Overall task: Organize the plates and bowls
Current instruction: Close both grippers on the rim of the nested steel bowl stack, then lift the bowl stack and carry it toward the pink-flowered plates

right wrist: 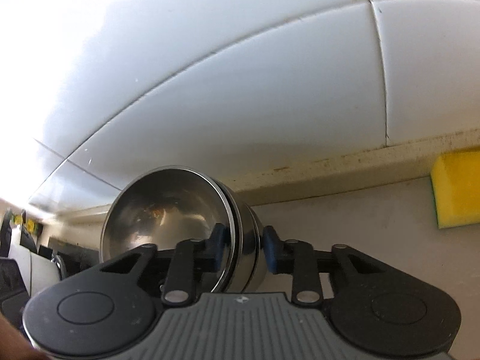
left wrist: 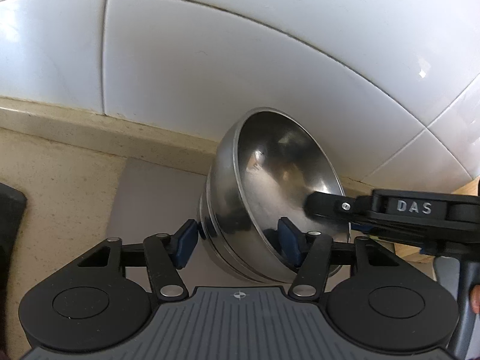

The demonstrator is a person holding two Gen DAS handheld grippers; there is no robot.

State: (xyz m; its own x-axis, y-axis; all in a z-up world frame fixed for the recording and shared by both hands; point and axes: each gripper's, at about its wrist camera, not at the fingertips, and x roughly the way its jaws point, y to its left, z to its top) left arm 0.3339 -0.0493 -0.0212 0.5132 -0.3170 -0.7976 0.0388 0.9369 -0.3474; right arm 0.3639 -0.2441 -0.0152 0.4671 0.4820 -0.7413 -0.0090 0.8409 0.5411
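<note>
Steel bowls [left wrist: 270,192], nested and tipped on edge, hang above the desk [left wrist: 60,186] near the tiled wall [left wrist: 210,60]. Left gripper [left wrist: 240,241] and right gripper [right wrist: 244,247] both clamp the stack's walls. Step: carrying stack. Next: level it, set down.

I see my right gripper [right wrist: 244,247] closed over the rim and wall of a steel bowl [right wrist: 162,213], one blue pad inside, the other outside. It looks like nested bowls tipped on edge, the opening facing left. A yellow sponge [right wrist: 456,187] lies on the tabletop [right wrist: 360,210] against the white tiled wall [right wrist: 240,75].
</note>
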